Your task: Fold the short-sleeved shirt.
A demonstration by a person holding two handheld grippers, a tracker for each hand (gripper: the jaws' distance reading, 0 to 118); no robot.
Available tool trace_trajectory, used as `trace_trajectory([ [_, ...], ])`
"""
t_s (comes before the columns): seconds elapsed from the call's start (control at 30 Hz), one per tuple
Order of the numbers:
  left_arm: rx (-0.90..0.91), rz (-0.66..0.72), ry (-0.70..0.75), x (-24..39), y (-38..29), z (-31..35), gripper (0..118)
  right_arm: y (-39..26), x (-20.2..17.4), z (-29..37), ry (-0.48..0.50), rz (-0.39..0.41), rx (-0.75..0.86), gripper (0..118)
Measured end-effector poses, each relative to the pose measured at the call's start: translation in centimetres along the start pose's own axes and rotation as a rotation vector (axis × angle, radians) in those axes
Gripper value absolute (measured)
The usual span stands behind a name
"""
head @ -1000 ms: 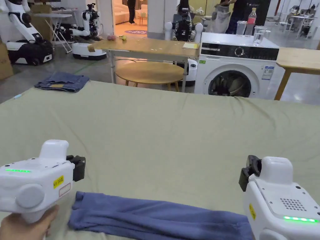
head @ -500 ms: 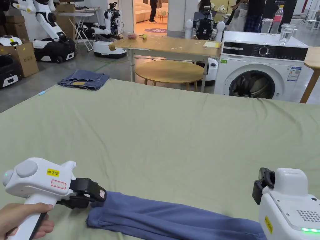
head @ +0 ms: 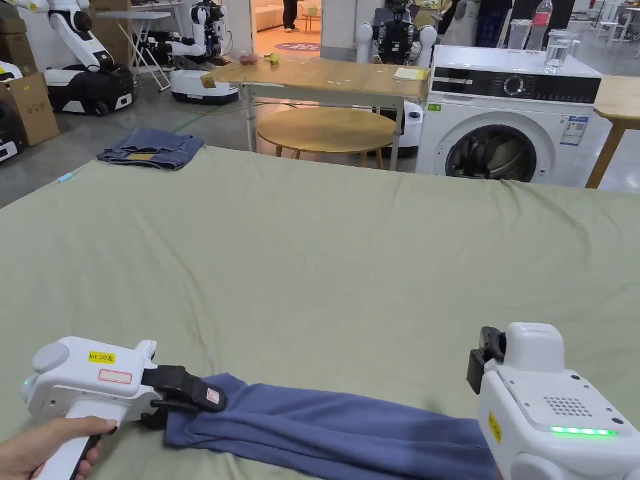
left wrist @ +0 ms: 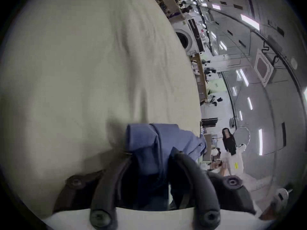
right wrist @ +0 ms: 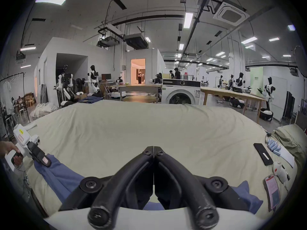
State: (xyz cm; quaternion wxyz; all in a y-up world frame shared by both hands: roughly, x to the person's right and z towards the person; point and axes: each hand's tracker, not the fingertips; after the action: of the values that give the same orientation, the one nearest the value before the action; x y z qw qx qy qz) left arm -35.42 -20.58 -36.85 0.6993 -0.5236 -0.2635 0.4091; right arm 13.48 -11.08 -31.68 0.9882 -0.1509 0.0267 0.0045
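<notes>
A blue short-sleeved shirt [head: 325, 431] lies folded into a long narrow band along the near edge of the green bed sheet [head: 325, 250]. My left gripper [head: 209, 403] lies low at the band's left end, and in the left gripper view [left wrist: 154, 154] bunched blue cloth [left wrist: 149, 139] fills the gap between its jaws, pressed from both sides. The right gripper [right wrist: 153, 148] is shut on nothing, held above the shirt's right end [right wrist: 245, 195]. Its white housing [head: 550, 406] hides that end in the head view. From the right gripper view the left gripper [right wrist: 41, 159] sits on the shirt's [right wrist: 63, 175] far end.
Folded jeans [head: 150, 149] lie at the bed's far left corner. A washing machine [head: 506, 125] and wooden tables [head: 312, 78] stand beyond the bed. Two phones [right wrist: 263, 154] and small items lie on the sheet at the right.
The left gripper has turned over, dropped to the sheet and slid onto the shirt's left end, taking the cloth between its jaws. The right gripper has barely moved. The head camera shifted.
</notes>
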Motion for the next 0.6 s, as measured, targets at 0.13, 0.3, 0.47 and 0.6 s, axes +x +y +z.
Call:
trace_trajectory([
  [0.13, 0.028, -0.029, 0.01, 0.8, -0.6, 0.4, 15, -0.2, -0.2, 0.0, 0.012, 0.005, -0.009, 0],
  [0.3, 0.093, -0.063, -0.004, 2.7, -0.8, 2.3, 11, -0.2, -0.1, 0.0, 0.019, 0.022, -0.016, 0],
  [0.47, 0.131, -0.11, -0.026, 5.6, -0.6, 4.4, 10, 0.0, 0.2, 0.2, 0.019, 0.027, -0.015, 0],
  [0.6, 0.15, -0.141, -0.011, 7.2, 0.1, 6.2, 10, 0.1, 0.4, 0.2, 0.021, 0.027, -0.017, 0],
])
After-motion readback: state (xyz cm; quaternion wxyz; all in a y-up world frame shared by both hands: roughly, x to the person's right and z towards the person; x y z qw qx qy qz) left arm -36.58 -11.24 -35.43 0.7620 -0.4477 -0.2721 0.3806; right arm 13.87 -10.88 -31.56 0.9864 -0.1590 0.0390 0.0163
